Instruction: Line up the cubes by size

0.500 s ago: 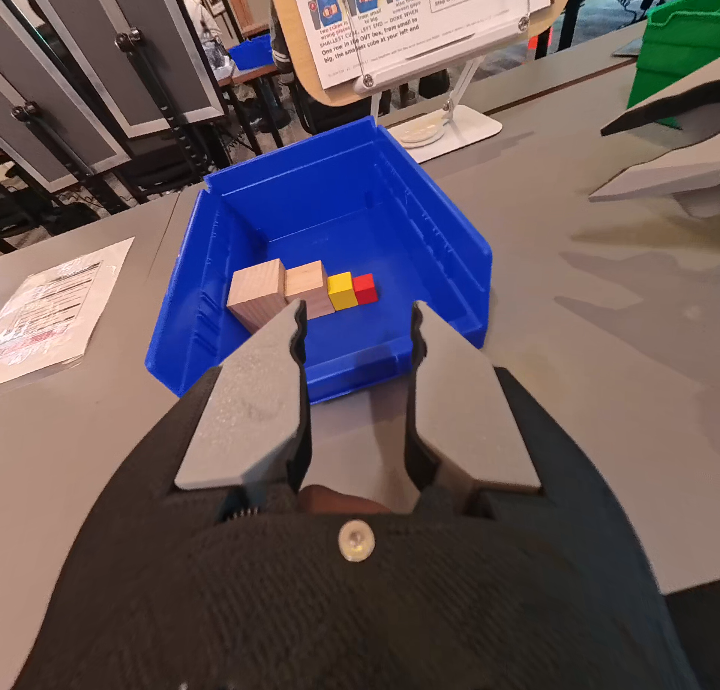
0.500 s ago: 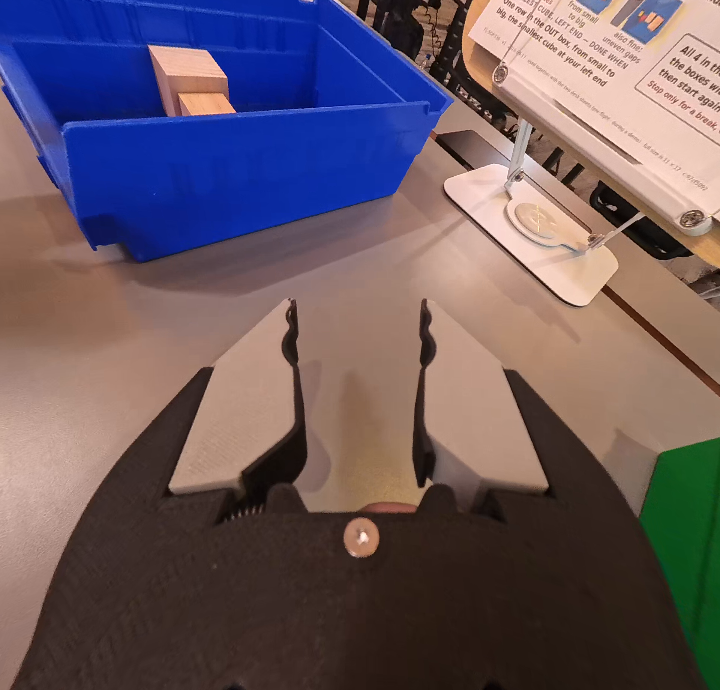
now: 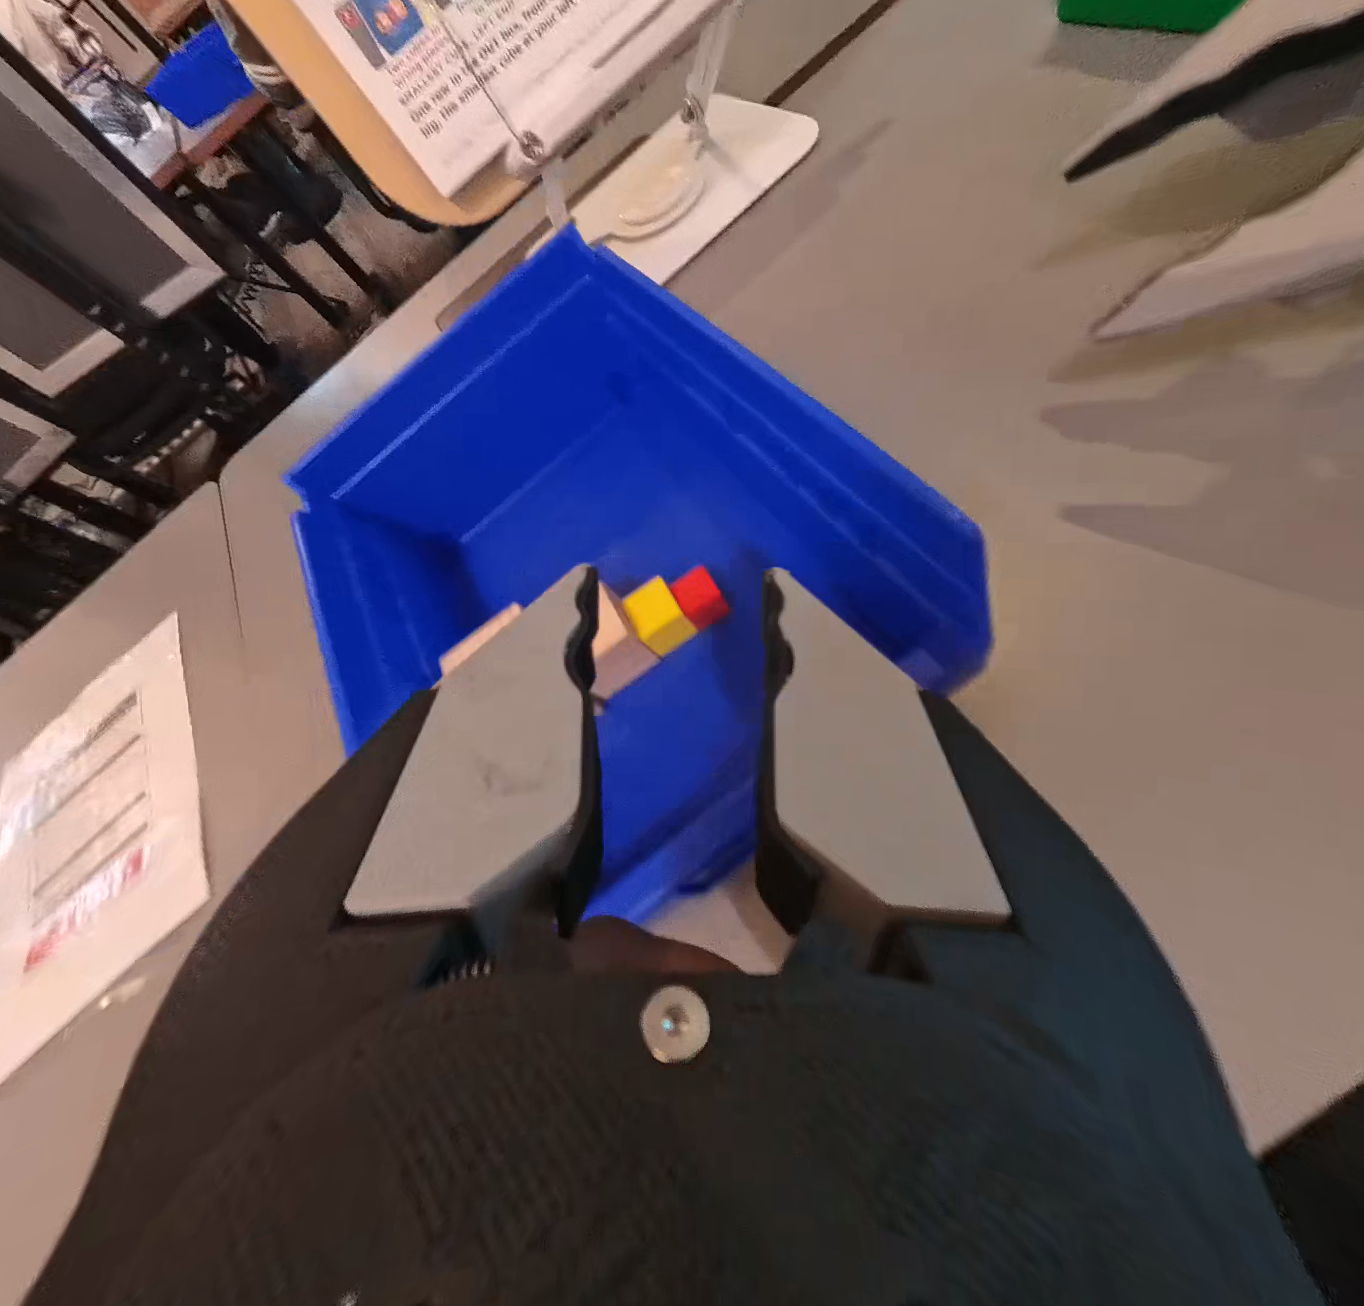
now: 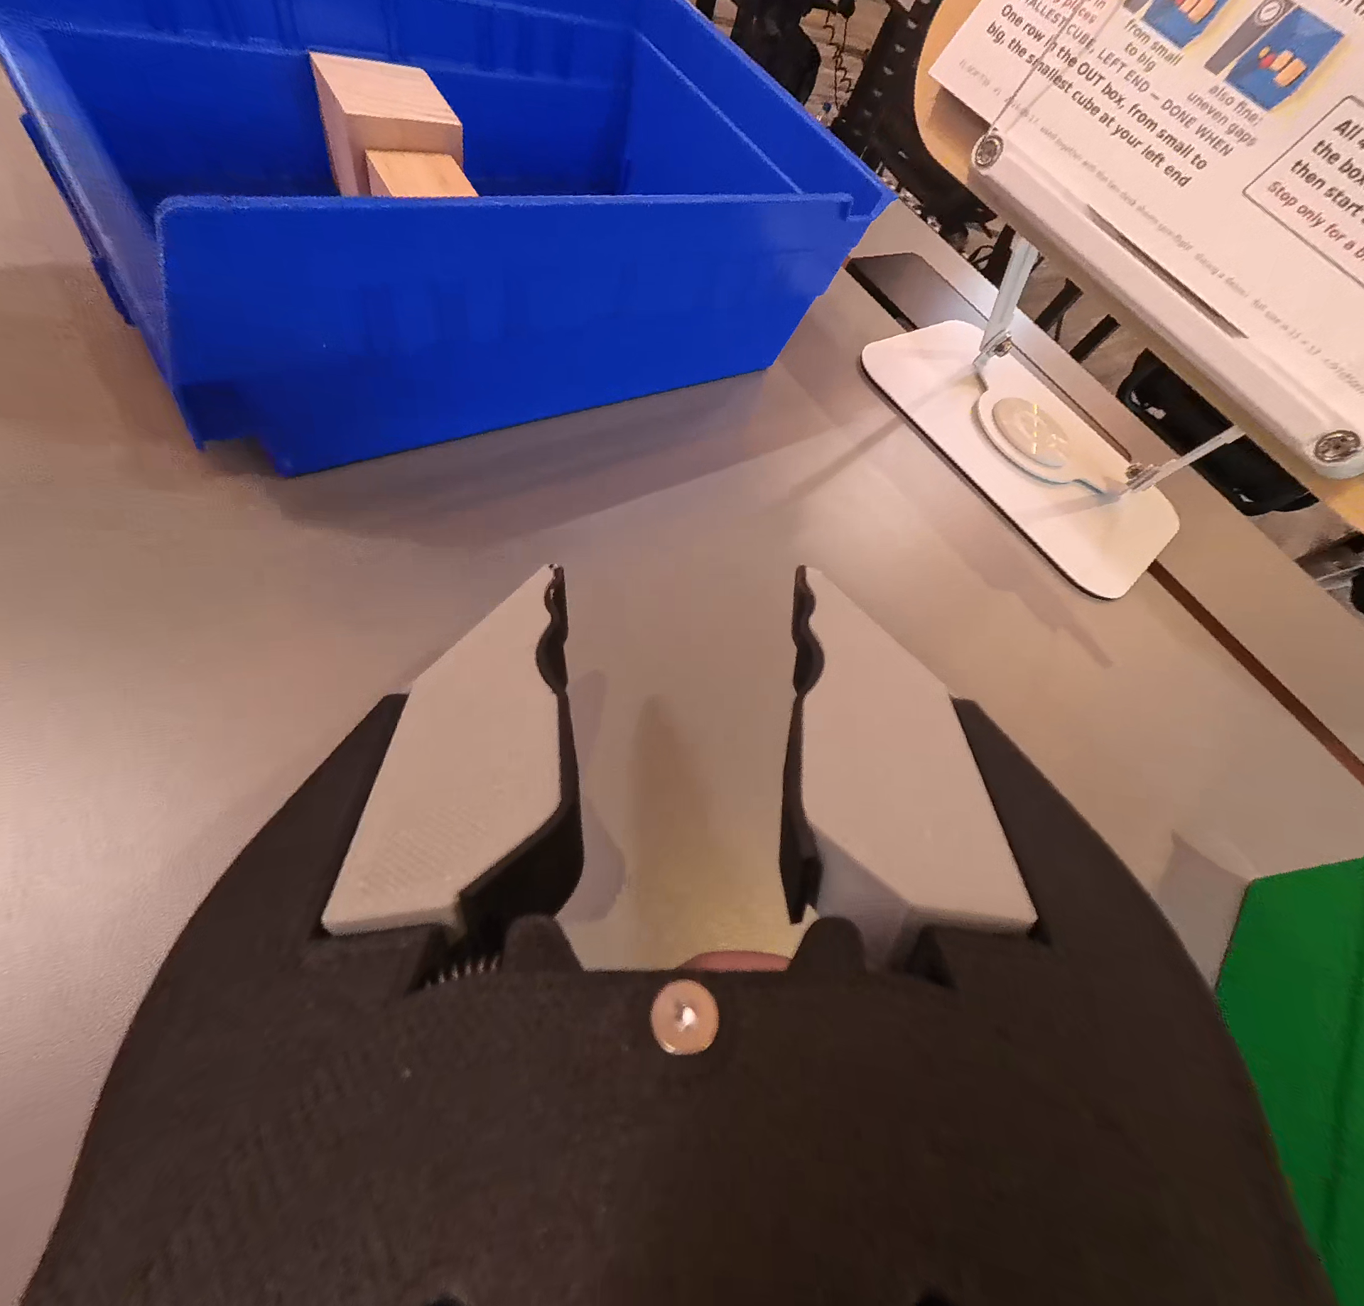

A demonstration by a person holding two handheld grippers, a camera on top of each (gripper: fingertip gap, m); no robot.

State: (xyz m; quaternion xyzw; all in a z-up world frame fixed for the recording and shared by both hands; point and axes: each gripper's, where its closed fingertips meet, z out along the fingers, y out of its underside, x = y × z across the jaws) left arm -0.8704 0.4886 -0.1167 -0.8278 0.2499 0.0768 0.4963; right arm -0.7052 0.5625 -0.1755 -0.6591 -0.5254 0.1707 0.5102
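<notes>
A blue bin [image 3: 849,459] on the grey table holds a row of cubes: a red cube [image 3: 701,595], a yellow cube [image 3: 657,615], a medium wooden cube [image 3: 618,651] and a large wooden cube [image 3: 480,643], the last two partly hidden by my left finger. My left gripper [image 3: 675,584] is open and empty, over the bin's near side. In the right wrist view the bin [image 4: 480,326] shows the large wooden cube [image 4: 384,112] and medium wooden cube [image 4: 417,175]; its front wall hides the small ones. My right gripper [image 4: 675,584] is open and empty above bare table, apart from the bin. It also shows blurred in the left wrist view [image 3: 1218,178].
An instruction board on a white stand [image 4: 1033,474] stands behind the bin, also seen in the left wrist view [image 3: 723,134]. A green bin [image 4: 1299,1049] is at the right. A plastic-covered sheet [image 3: 88,828] lies at the table's left. Chairs and panels stand beyond the table edge.
My left gripper has moved forward over the bin and tilted, so its fingers now cover part of the wooden cubes. My right gripper has barely shifted. The cubes have not moved.
</notes>
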